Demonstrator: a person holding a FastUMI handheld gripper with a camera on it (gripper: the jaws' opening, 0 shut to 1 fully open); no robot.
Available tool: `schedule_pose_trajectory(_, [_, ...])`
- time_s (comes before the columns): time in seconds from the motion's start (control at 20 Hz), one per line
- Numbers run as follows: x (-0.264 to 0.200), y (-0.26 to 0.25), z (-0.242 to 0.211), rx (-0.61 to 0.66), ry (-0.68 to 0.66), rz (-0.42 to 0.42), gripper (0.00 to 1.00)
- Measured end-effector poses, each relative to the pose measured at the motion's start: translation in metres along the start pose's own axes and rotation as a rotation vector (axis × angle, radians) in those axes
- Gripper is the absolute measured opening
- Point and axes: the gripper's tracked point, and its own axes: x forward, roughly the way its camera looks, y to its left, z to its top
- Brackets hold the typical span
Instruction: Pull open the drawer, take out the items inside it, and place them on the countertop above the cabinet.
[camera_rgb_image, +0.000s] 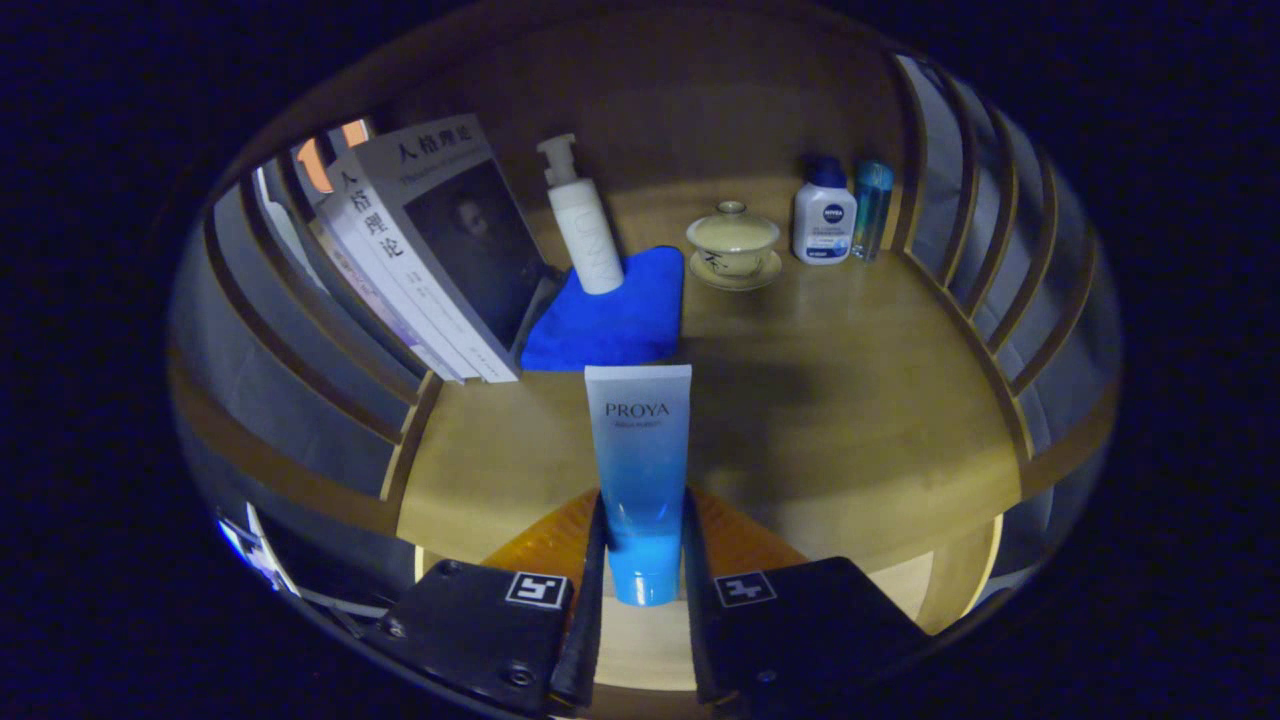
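Note:
My gripper (640, 545) is shut on a blue-and-white squeeze tube (638, 450). The tube stands cap-down between the fingers, with both fingers pressing its lower blue part. It is held over the near part of the wooden countertop (850, 400). The tube's flat white end points up toward the back of the shelf. The drawer is hidden from me.
On the countertop beyond the tube lie a folded blue cloth (610, 320) with a white pump bottle (585, 235) on it. Leaning books (430, 250) stand at the left. A lidded teacup on a saucer (733, 245), a white bottle (824, 215) and a slim blue bottle (871, 208) stand at the back right. Slatted wooden rails (985, 260) flank both sides.

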Motion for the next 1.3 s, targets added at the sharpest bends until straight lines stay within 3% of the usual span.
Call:
schedule_pose_trajectory(0.15, [0.016, -0.002, 0.002, 0.011, -0.007, -0.002, 0.40])
schedule_pose_trajectory(0.4, [0.011, -0.008, -0.005, -0.004, -0.010, -0.025, 0.57])
schedule_pose_trajectory(0.5, [-0.007, 0.004, -0.015, -0.011, -0.014, 0.023, 0.63])
schedule_pose_trajectory(0.75, [-0.061, 0.016, -0.051, -0.128, -0.124, 0.064, 0.63])
schedule_pose_trajectory(0.9, [-0.095, 0.026, -0.079, -0.174, -0.196, 0.096, 0.80])
schedule_pose_trajectory(1.3, [-0.176, 0.044, -0.137, -0.213, -0.442, 0.221, 0.80])
